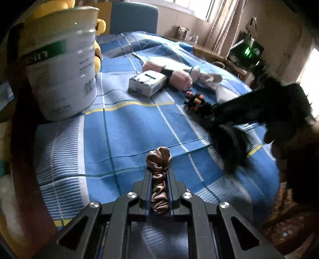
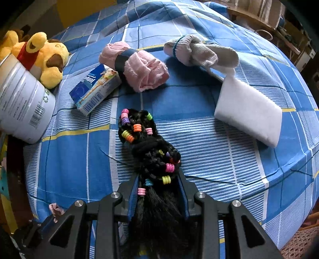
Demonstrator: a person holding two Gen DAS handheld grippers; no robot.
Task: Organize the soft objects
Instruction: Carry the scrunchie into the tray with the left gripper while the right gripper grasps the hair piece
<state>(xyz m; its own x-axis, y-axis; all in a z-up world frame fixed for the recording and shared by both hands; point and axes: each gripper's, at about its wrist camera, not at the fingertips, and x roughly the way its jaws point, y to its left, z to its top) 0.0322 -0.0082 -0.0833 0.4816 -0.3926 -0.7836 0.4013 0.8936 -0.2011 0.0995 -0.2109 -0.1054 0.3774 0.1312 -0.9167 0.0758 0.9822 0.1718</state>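
My left gripper (image 1: 159, 173) is shut on a brown satin scrunchie (image 1: 159, 165), held just above the blue checked cloth (image 1: 129, 127). My right gripper (image 2: 158, 179) is shut on a black braided hairpiece with coloured beads (image 2: 147, 143), whose front end rests on the cloth; in the left wrist view it shows at the right (image 1: 196, 101). A pink fabric roll with a dark band (image 2: 137, 65) and a white sock bundle (image 2: 191, 51) lie further back. A yellow plush toy (image 2: 45, 57) leans by the tin.
A large white tin (image 1: 61, 65) stands at the left, also in the right wrist view (image 2: 22, 103). A tissue pack (image 2: 95, 89) and a white foam block (image 2: 249, 113) lie on the cloth. A blue chair (image 1: 133, 18) stands behind the table.
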